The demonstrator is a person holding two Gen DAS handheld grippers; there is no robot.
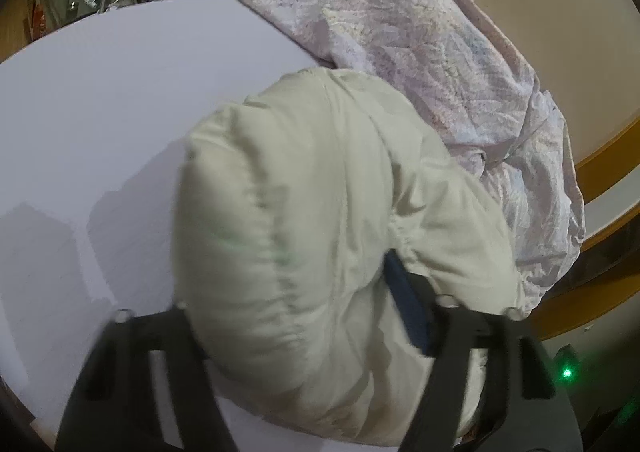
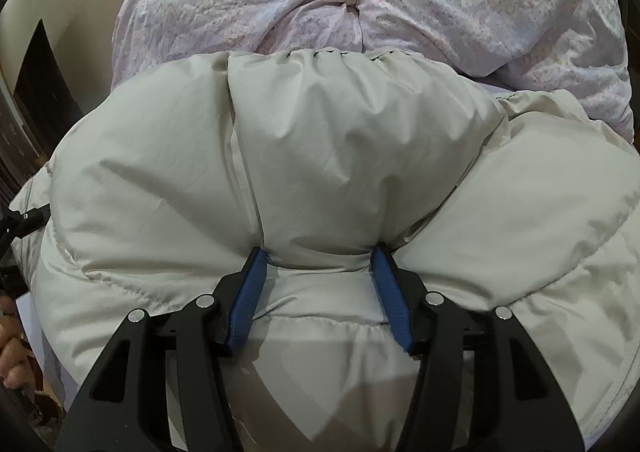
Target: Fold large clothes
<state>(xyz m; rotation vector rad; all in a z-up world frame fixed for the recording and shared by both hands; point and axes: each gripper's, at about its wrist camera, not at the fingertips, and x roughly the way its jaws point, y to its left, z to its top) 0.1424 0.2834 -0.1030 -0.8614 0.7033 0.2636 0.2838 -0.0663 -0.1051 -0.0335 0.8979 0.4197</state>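
Left wrist: left gripper clamps puffy jacket | right wrist: right gripper pinches it

The puffy jacket is seen in a plain pale cream, no pattern at all. The quilt behind it is done in washed-out lilac with a faint mottled blue print. Blue pads are worn on black gripper arms. The table is rendered pale lavender-white.
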